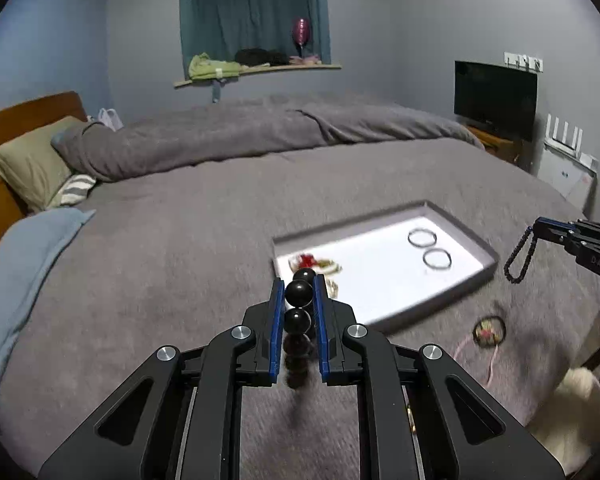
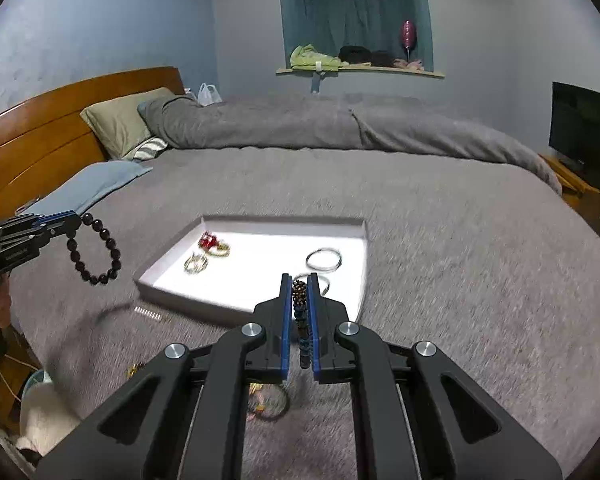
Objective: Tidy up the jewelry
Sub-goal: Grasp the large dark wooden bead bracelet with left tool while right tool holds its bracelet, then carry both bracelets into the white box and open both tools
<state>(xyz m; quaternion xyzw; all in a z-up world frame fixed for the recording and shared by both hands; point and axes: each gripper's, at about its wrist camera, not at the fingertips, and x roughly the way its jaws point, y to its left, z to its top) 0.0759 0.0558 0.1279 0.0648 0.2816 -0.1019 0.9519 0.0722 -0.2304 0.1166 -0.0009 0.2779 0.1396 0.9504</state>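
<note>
My left gripper is shut on a black large-bead bracelet, held above the grey bedspread; the bracelet hangs as a loop in the right wrist view. My right gripper is shut on a small-bead bracelet, which dangles as a dark chain in the left wrist view. A shallow white tray lies on the bed ahead of both. It holds two silver bangles, a gold ring piece and a red and gold piece.
A dark hoop with coloured bits and a pink cord lie on the bedspread near the tray. A small metal clip lies by the tray's front edge. Pillows and a wooden headboard are at the left, a TV at the right.
</note>
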